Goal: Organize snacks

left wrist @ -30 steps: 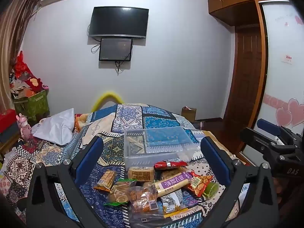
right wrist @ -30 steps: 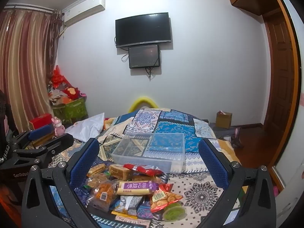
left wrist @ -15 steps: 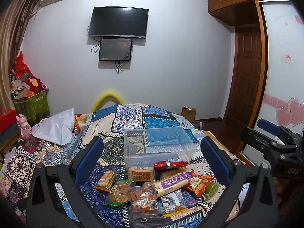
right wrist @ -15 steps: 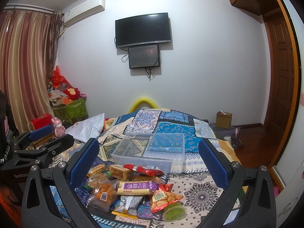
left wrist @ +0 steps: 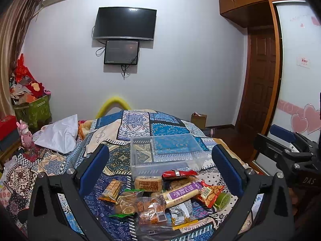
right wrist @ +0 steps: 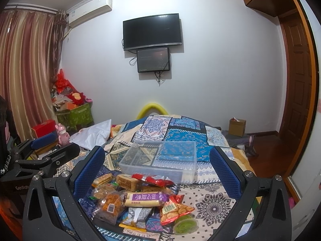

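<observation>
Both tongs hang wide and empty above the bed: the left tongs and the right tongs each frame the same heap of snacks. The heap lies on the patterned quilt at 6 o'clock of the clear box, with the red packet just against the box's near wall. The box looks empty, so sorting has not yet begun.

The risk, as I judge it, lies in the pile itself. The packets overlap, so closing on the purple bar could drag the bags beside it or catch two at once. Slick film may slip from the pads, and the soft quilt gives underfoot, letting a thin packet sink away. The green cup at the heap's 4 o'clock edge could roll or be crushed.

The right view shows the dividers inside the box and the left tongs' body at 9 o'clock; the left view hides the dividers but shows the right tongs' body at 3 o'clock and a heart-patterned wardrobe door.
</observation>
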### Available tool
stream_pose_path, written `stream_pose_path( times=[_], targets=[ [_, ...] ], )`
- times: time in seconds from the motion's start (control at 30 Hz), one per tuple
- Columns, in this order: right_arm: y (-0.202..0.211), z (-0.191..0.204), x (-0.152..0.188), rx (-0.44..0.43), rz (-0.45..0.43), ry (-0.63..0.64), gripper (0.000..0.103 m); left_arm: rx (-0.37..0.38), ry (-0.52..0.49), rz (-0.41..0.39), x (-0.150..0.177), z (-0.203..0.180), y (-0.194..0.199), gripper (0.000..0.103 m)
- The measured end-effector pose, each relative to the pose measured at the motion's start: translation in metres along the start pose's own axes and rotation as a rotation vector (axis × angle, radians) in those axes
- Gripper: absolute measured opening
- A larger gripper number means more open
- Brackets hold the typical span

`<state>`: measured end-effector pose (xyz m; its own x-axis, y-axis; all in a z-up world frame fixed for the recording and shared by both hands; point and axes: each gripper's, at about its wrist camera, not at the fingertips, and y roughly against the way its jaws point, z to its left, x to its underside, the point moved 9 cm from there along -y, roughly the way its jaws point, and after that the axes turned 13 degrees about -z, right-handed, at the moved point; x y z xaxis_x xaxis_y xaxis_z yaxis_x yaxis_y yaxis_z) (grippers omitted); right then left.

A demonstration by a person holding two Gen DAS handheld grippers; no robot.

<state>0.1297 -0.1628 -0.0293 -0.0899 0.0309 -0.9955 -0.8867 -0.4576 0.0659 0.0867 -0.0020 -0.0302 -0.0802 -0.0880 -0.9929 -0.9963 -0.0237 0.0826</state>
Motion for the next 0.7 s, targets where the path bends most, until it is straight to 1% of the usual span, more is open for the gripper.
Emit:
stream_pose_path(
  times=[0.2, 0.37, 0.47, 0.6, 0.67, 0.7],
  targets=[
    [-0.003, 0.001, 0.002, -0.002, 0.004, 0.002, 0.103, 0.009, 0.001, 0.001, -0.002, 0.002, 0.002, 0.103],
    [-0.008, 0.002, 0.008, 0.000, 0.017, 0.005, 0.103, 0.018, 0.008, 0.027, 0.004, 0.006, -0.004, 0.103],
    [-0.013, -0.001, 0.016, 0.008, 0.039, -0.004, 0.103, 0.015, 0.003, 0.062, 0.012, 0.011, -0.011, 0.103],
    [-0.025, -0.007, 0.034, -0.005, 0.102, -0.035, 0.103, 0.005, 0.055, 0.153, 0.034, 0.021, -0.023, 0.103],
    [-0.029, -0.011, 0.044, 0.000, 0.127, -0.040, 0.103, 0.009, 0.079, 0.163, 0.043, 0.026, -0.029, 0.103],
    [-0.030, -0.013, 0.049, 0.013, 0.139, -0.032, 0.103, 0.008, 0.080, 0.163, 0.048, 0.028, -0.033, 0.100]
  ],
)
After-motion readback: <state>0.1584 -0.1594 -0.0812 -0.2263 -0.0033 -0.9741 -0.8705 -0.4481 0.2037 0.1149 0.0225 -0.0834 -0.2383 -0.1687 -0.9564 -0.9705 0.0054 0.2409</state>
